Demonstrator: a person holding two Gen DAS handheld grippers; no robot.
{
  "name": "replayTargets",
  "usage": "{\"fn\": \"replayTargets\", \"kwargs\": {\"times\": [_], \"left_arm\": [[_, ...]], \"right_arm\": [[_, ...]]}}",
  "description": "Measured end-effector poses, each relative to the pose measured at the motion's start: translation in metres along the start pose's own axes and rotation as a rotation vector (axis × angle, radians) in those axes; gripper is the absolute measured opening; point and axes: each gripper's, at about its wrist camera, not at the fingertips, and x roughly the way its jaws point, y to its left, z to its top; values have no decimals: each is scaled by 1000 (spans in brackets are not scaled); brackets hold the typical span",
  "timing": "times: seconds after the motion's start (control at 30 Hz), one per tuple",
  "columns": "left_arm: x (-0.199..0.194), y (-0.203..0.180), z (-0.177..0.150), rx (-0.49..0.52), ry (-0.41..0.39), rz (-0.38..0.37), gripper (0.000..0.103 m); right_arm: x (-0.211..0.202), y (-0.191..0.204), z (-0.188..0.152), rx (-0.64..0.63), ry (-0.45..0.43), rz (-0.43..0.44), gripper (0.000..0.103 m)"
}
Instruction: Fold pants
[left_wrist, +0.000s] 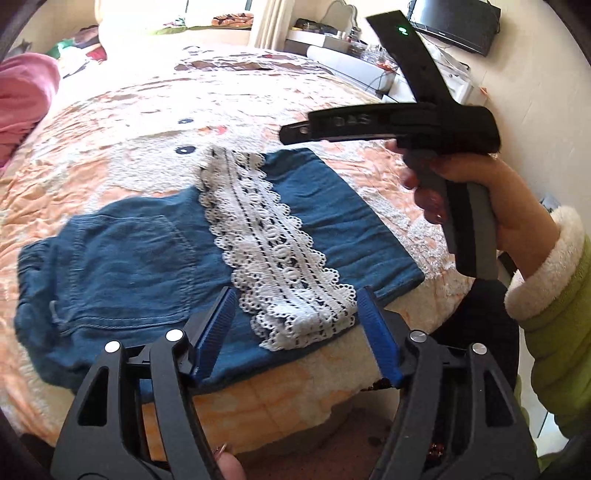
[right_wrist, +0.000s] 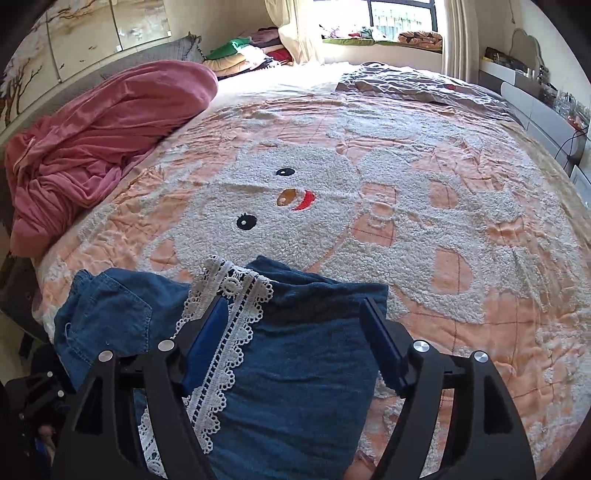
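Note:
Blue denim pants (left_wrist: 125, 254) with a white lace hem (left_wrist: 273, 243) lie folded on the bed near its front edge. The lace band runs across the middle of the bundle. My left gripper (left_wrist: 295, 325) is open and empty, its blue pads either side of the near end of the lace, just above the fabric. My right gripper (right_wrist: 291, 343) is open and empty, hovering over the folded denim (right_wrist: 306, 369) and lace (right_wrist: 229, 332). In the left wrist view the right gripper's body (left_wrist: 388, 122) is held in a hand above the right end of the pants.
The bed has a peach quilt with a white fluffy bear pattern (right_wrist: 295, 192). A pink blanket (right_wrist: 96, 136) is heaped at the left. A grey sheet (right_wrist: 424, 88) lies at the far end. Shelves and a monitor (left_wrist: 458, 22) stand at the right wall.

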Motion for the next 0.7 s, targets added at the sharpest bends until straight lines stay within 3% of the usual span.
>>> {"fn": "replayTargets", "kwargs": {"times": [0.3,0.7], "left_arm": [[-24,17,-2,-42,-34,54,78],[-62,64,-15,-149,-92,120,93]], "right_arm": [[-23,24,4,-35,-43,12,85],[-25,89,22,-149,-56,69,91]]}}
